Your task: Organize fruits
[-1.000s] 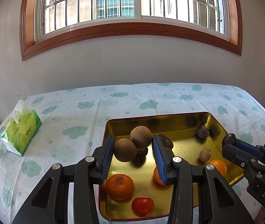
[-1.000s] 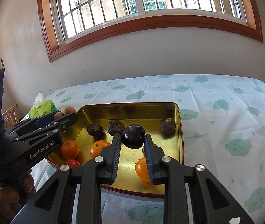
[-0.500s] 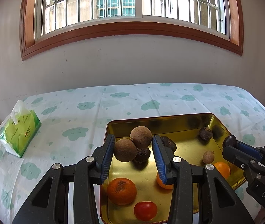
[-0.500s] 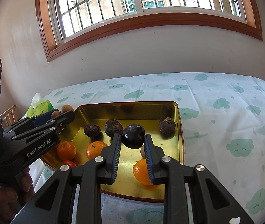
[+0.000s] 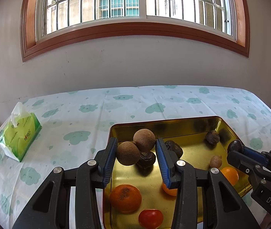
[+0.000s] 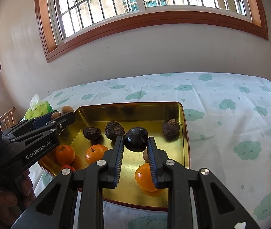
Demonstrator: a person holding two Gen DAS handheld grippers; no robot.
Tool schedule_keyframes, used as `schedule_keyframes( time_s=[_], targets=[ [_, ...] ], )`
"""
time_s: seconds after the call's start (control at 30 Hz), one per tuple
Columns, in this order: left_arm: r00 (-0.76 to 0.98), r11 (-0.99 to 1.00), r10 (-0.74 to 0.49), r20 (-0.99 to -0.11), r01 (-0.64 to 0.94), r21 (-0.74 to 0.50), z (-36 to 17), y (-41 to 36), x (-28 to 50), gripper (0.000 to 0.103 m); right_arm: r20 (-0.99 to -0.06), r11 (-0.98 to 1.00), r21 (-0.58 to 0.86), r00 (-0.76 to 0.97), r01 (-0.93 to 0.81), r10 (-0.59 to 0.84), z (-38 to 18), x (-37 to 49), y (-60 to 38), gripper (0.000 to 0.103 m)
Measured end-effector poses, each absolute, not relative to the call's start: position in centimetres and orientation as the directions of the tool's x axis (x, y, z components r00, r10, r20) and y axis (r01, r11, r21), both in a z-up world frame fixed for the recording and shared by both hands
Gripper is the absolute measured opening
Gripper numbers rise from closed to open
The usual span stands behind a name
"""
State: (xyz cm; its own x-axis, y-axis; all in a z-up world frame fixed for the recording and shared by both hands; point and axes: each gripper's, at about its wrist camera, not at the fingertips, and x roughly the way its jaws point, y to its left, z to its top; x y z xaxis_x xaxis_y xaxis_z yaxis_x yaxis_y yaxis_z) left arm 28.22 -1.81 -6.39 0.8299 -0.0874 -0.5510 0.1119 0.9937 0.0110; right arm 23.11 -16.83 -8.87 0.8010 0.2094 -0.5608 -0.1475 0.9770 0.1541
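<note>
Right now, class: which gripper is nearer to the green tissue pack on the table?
Left. The left gripper, shut on two brown fruits, is above the gold tray's near-left side, closest to the tissue pack. The right gripper is farther right, holding a dark fruit.

right tongs point(image 6: 135, 148) clamp dark fruit point(image 6: 136, 139) | above gold tray point(image 6: 181, 114)

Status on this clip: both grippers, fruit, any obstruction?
Left gripper shut on two brown longans. Right gripper shut on dark glossy fruit. Both above gold tray; nothing in the way.
</note>
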Motion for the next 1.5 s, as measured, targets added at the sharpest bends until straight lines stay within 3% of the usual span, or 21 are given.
schedule_keyframes(
  time_s=[0.6,0.63,0.7,0.97,1.5],
  targets=[
    [0.836,0.994,-0.079,-0.543,0.108,0.021,-6.8,-1.9,28.6,0.043,-0.564,0.978,0.154,0.801,-0.138,0.202,-9.5,23.7,-16.7,0.025],
    [0.836,0.994,-0.080,-0.543,0.108,0.020,-6.8,-1.9,28.7,0.044,-0.562,0.978,0.157,0.803,-0.135,0.201,-9.5,23.7,-16.7,0.025],
    [0.838,0.994,-0.080,-0.539,0.106,0.018,-6.9,-1.9,28.7,0.056,-0.552,0.979,0.159,0.810,-0.129,0.196,-9.5,23.6,-16.8,0.025],
    [0.862,0.996,-0.055,-0.504,0.084,0.036,-6.8,-1.9,27.9,0.078,-0.540,0.980,0.157,0.820,-0.125,0.191,-9.6,23.5,-16.7,0.030],
    [0.864,0.998,-0.039,-0.502,0.061,0.027,-5.9,-1.3,26.4,0.081,-0.525,0.979,0.155,0.828,-0.133,0.196,-8.6,22.3,-16.2,0.034]
  ],
)
